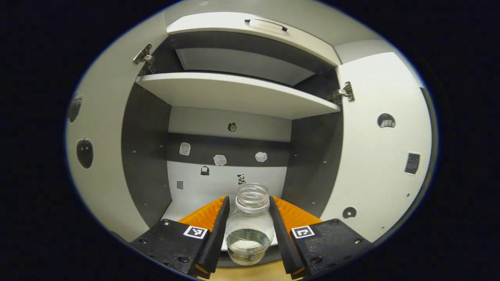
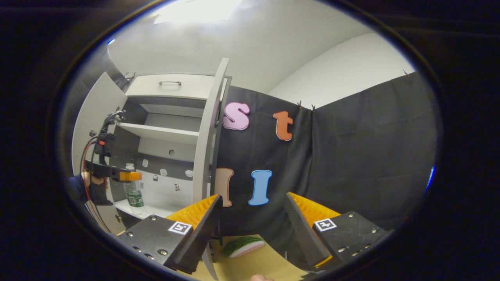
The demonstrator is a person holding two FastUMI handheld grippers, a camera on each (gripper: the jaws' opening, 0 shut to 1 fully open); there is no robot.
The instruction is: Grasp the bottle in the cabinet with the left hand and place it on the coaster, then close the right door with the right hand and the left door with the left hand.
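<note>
The bottle [image 1: 250, 224] is seen upright at the front edge of the cabinet's lower floor, its long axis vertical and its open neck at 12 o'clock. The left gripper [image 1: 250, 230] is set around it: one finger lies at 9 o'clock of the bottle and the other at 3 o'clock, narrowed to the bottle's width. Both appear to touch its sides, so the bottle is judged to be held, though firm pressure cannot be confirmed. In the right gripper view the same bottle [image 2: 134, 193] is seen under the left gripper [image 2: 129, 176], held by a hand [image 2: 93, 183] at 9 o'clock of the frame.

Since the bottle is already between the left fingers, the coming move is judged to be a pull straight back out of the cabinet. A shelf [image 1: 238, 91] lies at 12 o'clock, well above the neck, so little is seen in the way; the left door [image 1: 97, 156] and the right door [image 1: 383, 148] stand open at 9 and 3 o'clock.

The right gripper [image 2: 252, 230] is held wide with nothing between its fingers, well apart from the cabinet. The right door [image 2: 209, 136] is seen edge-on at its 11 o'clock. A watermelon slice [image 2: 244, 246] lies on the surface [image 2: 258, 265] below. The coaster cannot be made out.
</note>
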